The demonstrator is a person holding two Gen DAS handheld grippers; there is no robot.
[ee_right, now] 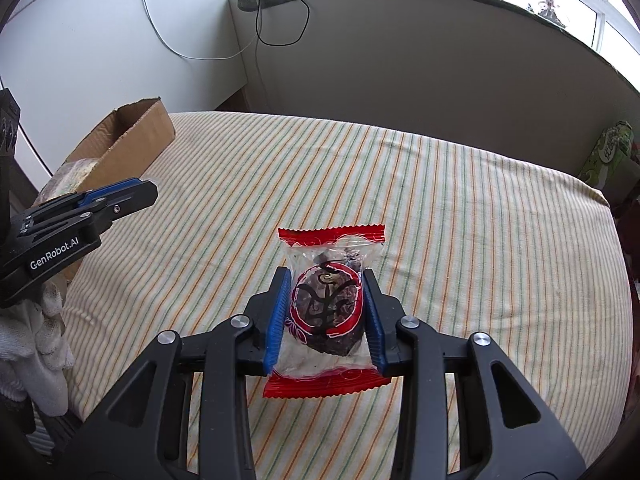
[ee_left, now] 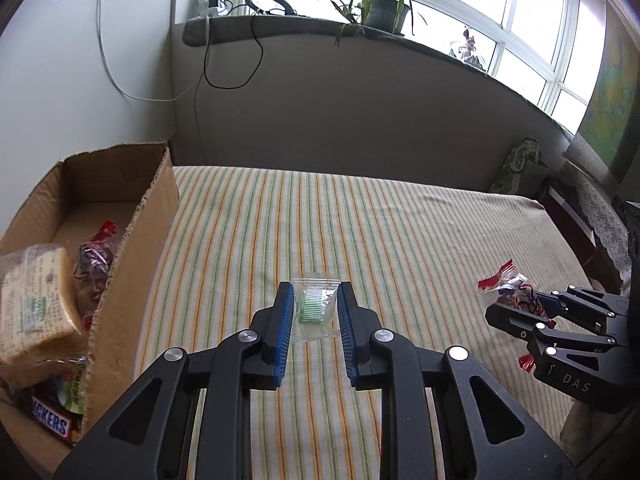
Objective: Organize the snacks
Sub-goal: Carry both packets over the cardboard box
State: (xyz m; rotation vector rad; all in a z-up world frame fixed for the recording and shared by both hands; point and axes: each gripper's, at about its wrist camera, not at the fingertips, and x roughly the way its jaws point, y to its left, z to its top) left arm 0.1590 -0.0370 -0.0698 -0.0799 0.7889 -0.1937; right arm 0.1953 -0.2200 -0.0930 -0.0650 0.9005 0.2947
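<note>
Left gripper [ee_left: 310,304] of matte black angular links with round silver pivot screws, ribbed blue pads on its fingers [ee_left: 282,332], white "GenRobot.AI" lettering on its side, right gripper [ee_right: 326,300] built alike, marked "DAS", white knit glove [ee_right: 32,344] worn

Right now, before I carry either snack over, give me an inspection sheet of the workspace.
Surface: striped cloth, flat, bare apart from the snacks.
Job's things: small clear packet with green contents; red-ended snack pack; cardboard box at left, already holding wrapped snacks.
Clutter: nothing seen on the cloth.
Grippers: left gripper shut on the clear packet; right gripper shut on the red-ended pack.
Cables: black cable and white one hang from the sill, clear of the cloth.
Surroundings: potted plant on the windowsill.
</note>
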